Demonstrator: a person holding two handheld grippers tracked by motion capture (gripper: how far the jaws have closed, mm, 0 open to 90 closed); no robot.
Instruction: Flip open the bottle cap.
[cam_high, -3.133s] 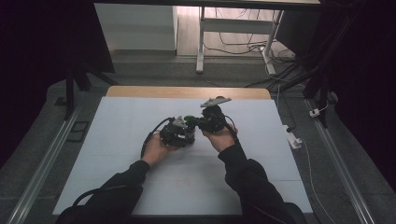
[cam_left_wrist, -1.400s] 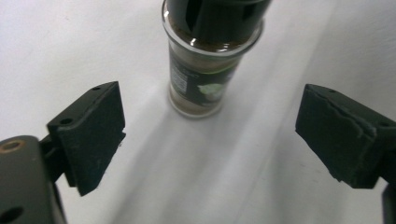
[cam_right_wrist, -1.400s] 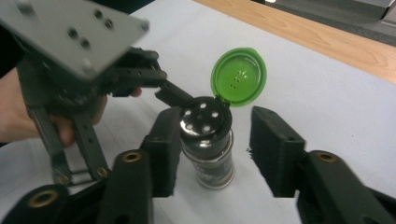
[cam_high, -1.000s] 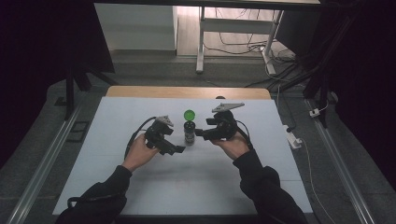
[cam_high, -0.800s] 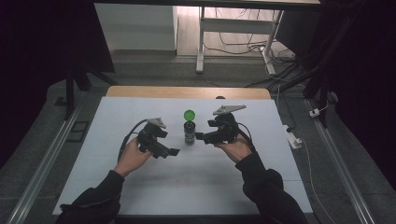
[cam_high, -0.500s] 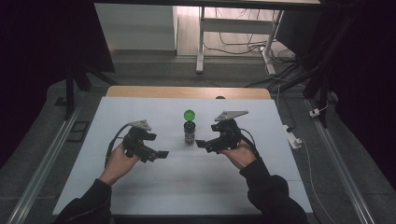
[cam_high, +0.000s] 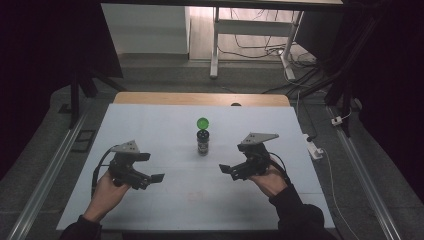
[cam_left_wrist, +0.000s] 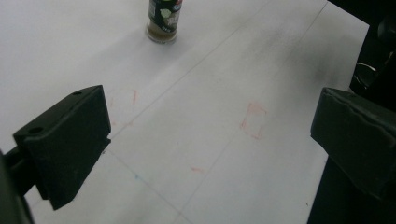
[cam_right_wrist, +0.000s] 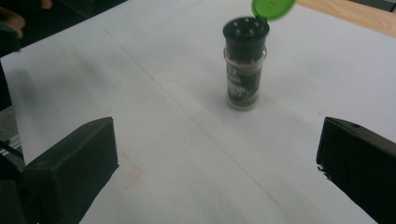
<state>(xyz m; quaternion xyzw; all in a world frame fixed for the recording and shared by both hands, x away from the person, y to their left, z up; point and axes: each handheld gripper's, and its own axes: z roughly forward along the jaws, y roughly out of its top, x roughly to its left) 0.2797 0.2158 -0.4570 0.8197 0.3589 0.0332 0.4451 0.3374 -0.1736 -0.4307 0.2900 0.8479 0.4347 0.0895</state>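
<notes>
Two handheld black two-jaw grippers flank one small clear spice jar (cam_high: 202, 142) with a dark label and black shaker top, its round green flip lid (cam_high: 202, 122) hinged up. In the high view, the jar stands upright near the middle of the white table sheet (cam_high: 150, 120), well apart from both tools. The left gripper (cam_high: 156, 176) sits toward the near left, the right gripper (cam_high: 225, 169) toward the near right; both point inward.

In the left gripper view, the jaws stand wide apart with nothing between them; the jar base (cam_left_wrist: 162, 23) shows far ahead at the top edge.

In the right gripper view, the jaws have just been opening and now stand fully spread, empty. The jar (cam_right_wrist: 243, 70) stands ahead, the sifter holes exposed, the lid (cam_right_wrist: 272, 8) tilted back.

Judged step: jar opened and released, hands retreating. Any next move calls for re-approaching the jar body level, keeping it upright so that the contents do not spill.
</notes>
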